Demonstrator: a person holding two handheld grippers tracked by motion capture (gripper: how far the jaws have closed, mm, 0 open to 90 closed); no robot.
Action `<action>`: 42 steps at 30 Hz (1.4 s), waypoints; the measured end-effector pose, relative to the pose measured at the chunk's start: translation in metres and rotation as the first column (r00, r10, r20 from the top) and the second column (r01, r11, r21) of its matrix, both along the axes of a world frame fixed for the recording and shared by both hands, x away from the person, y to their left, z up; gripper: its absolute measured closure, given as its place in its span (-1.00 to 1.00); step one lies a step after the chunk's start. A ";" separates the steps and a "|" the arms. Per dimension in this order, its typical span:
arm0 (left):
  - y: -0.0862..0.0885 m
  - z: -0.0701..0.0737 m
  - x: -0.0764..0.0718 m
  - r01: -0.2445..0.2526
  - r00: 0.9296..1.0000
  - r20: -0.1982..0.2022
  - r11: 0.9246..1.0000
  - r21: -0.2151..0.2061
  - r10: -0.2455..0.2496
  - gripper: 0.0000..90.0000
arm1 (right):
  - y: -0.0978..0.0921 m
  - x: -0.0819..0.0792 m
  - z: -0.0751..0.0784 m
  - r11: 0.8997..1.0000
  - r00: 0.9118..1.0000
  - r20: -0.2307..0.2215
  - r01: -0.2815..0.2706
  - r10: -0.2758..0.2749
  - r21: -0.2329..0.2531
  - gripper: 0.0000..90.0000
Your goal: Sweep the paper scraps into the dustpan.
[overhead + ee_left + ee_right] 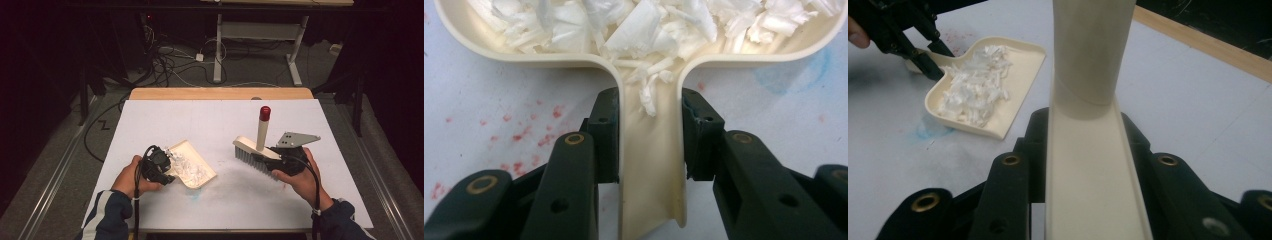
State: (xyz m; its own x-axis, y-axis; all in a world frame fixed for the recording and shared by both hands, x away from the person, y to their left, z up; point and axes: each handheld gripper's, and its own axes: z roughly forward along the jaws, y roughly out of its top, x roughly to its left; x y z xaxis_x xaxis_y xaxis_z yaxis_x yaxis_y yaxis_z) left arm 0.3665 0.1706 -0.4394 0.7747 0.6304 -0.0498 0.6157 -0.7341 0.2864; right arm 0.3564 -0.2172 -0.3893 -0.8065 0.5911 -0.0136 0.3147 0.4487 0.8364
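The room is dark, with light falling mainly on the white surface (200,120), which has a bare wooden strip (220,93) along its far edge. Faint red and blue stains mark the white top. Beyond it, a grey floor (250,70) carries tangled cables (165,62) and a white-legged table (260,30).

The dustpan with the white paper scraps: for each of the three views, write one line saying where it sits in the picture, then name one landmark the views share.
High view: the dustpan lies left of centre, its handle in the left gripper.
Left gripper view: its tray spans the top edge, its handle running down between the jaws.
Right gripper view: upper left, beyond the brush.
Shared landmark: the white paper scraps in the tray.
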 end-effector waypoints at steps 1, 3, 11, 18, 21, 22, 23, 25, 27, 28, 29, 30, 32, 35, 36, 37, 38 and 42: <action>0.001 0.000 0.000 0.002 1.000 0.001 1.000 -0.002 -0.002 0.40 | -0.001 -0.001 0.000 1.000 1.000 -0.005 -0.006 0.006 0.002 0.52; 0.002 0.000 -0.001 -0.002 1.000 0.001 1.000 -0.002 0.002 0.40 | -0.003 -0.005 0.001 1.000 1.000 -0.008 -0.016 0.016 -0.004 0.52; 0.006 -0.001 -0.005 -0.016 1.000 0.011 1.000 -0.011 0.016 0.40 | -0.015 -0.019 0.001 0.999 0.999 -0.019 -0.030 0.029 -0.020 0.52; 0.010 -0.003 -0.004 -0.048 0.998 0.032 0.999 -0.020 0.049 0.40 | -0.026 -0.029 0.001 0.998 0.998 -0.042 -0.053 0.051 -0.044 0.52; 0.011 -0.003 -0.005 -0.057 0.998 0.033 0.998 -0.034 0.058 0.40 | -0.029 -0.032 0.000 0.997 0.997 -0.054 -0.062 0.059 -0.050 0.52; 0.012 -0.003 -0.005 -0.059 0.997 0.037 0.997 -0.040 0.061 0.40 | -0.030 -0.032 -0.001 0.996 0.996 -0.058 -0.068 0.065 -0.050 0.52; 0.013 -0.003 -0.005 -0.066 0.997 0.038 0.997 -0.047 0.067 0.40 | -0.031 -0.033 -0.002 0.996 0.996 -0.060 -0.072 0.069 -0.049 0.52; 0.017 -0.003 -0.006 -0.077 0.996 0.038 0.996 -0.054 0.079 0.40 | -0.033 -0.035 -0.002 0.996 0.996 -0.062 -0.071 0.068 -0.056 0.52; 0.021 -0.003 -0.007 -0.095 0.995 0.038 0.993 -0.068 0.098 0.40 | -0.035 -0.036 -0.002 0.996 0.995 -0.072 -0.076 0.072 -0.054 0.52; 0.023 -0.003 -0.008 -0.097 0.994 0.036 0.993 -0.069 0.100 0.40 | -0.036 -0.036 -0.002 0.996 0.995 -0.073 -0.077 0.073 -0.054 0.52; 0.025 -0.003 -0.008 -0.104 0.994 0.036 0.992 -0.075 0.107 0.39 | -0.038 -0.037 -0.002 0.995 0.994 -0.079 -0.079 0.074 -0.060 0.52; 0.026 -0.003 -0.009 -0.114 0.992 0.037 0.990 -0.080 0.117 0.39 | -0.039 -0.038 -0.002 0.995 0.993 -0.085 -0.083 0.077 -0.062 0.52; 0.030 -0.002 -0.011 -0.131 0.990 0.041 0.988 -0.085 0.135 0.39 | -0.042 -0.039 -0.002 0.994 0.993 -0.090 -0.083 0.076 -0.066 0.51; 0.036 -0.003 -0.013 -0.156 0.986 0.042 0.983 -0.097 0.161 0.39 | -0.047 -0.041 -0.003 0.994 0.992 -0.097 -0.085 0.078 -0.068 0.51; 0.038 -0.003 -0.014 -0.165 0.985 0.042 0.981 -0.099 0.169 0.39 | -0.049 -0.042 -0.003 0.994 0.992 -0.100 -0.082 0.075 -0.068 0.51; 0.039 -0.003 -0.015 -0.172 0.983 0.042 0.980 -0.101 0.177 0.39 | -0.050 -0.042 -0.003 0.994 0.992 -0.104 -0.085 0.077 -0.071 0.52; 0.040 -0.004 -0.016 -0.173 0.983 0.042 0.980 -0.102 0.178 0.39 | -0.052 -0.043 -0.003 0.994 0.991 -0.107 -0.087 0.079 -0.073 0.51; 0.045 -0.004 -0.017 -0.201 0.977 0.047 0.973 -0.110 0.207 0.39 | -0.058 -0.045 -0.005 0.993 0.989 -0.121 -0.091 0.081 -0.073 0.51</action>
State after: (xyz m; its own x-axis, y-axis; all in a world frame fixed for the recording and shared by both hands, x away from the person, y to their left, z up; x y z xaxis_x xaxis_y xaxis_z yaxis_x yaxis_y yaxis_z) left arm 0.3494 0.2155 -0.4434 0.6336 0.7693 -0.0820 0.7296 -0.5589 0.3941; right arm 0.3119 -0.2755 -0.3939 -0.8530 0.5203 0.0414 0.3665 0.5406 0.7573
